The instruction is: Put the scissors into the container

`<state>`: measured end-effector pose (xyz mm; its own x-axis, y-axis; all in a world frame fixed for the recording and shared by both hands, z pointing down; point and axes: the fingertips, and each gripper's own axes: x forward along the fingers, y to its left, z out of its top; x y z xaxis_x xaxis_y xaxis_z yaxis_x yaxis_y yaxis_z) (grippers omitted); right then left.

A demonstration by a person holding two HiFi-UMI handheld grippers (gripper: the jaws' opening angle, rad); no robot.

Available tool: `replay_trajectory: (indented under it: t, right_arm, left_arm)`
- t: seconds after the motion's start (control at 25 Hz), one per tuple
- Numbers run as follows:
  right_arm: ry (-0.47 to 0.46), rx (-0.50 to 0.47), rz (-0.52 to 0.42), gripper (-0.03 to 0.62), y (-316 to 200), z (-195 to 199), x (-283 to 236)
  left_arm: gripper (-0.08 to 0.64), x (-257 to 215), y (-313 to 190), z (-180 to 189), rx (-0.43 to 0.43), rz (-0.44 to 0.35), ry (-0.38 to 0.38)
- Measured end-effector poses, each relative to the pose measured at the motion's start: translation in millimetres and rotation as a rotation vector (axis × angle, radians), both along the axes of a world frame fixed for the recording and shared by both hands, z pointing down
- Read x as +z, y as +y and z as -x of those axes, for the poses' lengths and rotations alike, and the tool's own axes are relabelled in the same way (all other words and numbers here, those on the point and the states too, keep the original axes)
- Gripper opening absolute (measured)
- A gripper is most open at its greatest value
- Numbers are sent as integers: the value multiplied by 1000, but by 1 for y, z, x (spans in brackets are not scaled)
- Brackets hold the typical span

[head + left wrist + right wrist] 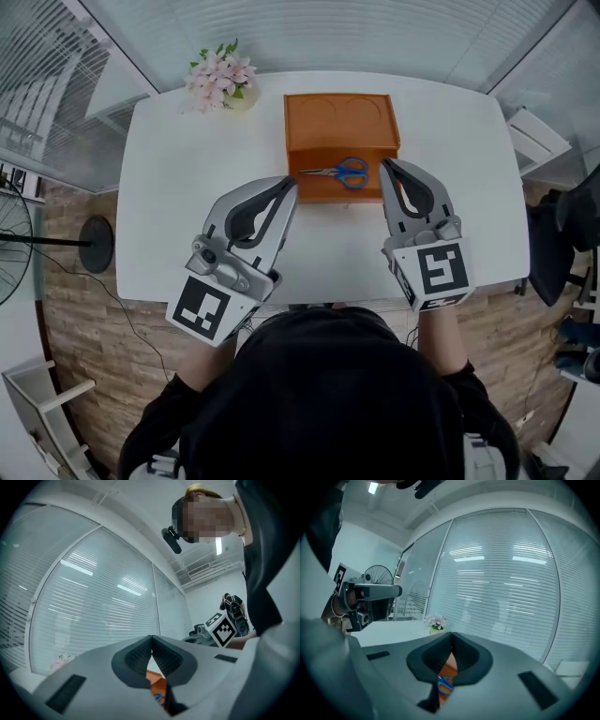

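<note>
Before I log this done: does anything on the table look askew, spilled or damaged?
Nothing stands out. The scissors lie flat inside the orange container, which sits square on the white table; the flowers stand upright.

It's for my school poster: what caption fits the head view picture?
Blue-handled scissors lie in the orange container, between the shut left gripper and the shut right gripper.

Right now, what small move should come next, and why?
Probably just lower both grippers to the table and stop. The scissors already lie in the front section of the orange container, and the left gripper and right gripper are both shut with nothing between their jaws, on the near side of it.
</note>
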<state>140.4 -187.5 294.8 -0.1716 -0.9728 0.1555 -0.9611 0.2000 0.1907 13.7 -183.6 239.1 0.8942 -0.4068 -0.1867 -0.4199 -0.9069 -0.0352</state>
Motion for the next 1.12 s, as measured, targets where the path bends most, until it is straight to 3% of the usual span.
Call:
replay_trajectory:
  t: [0.24,0.52,1.12]
  right_arm:
    - [-82,18,-58,7,17,6,-21]
    - [-75,35,-128,6,32,6,-37]
    - [-99,57,-172,6,53,5,-46]
  left_arm:
    - [14,-2,4,5,13,-5,2]
    - [14,-3,10,8,30,-8,5]
    - [14,-4,23,8,43,-15,4]
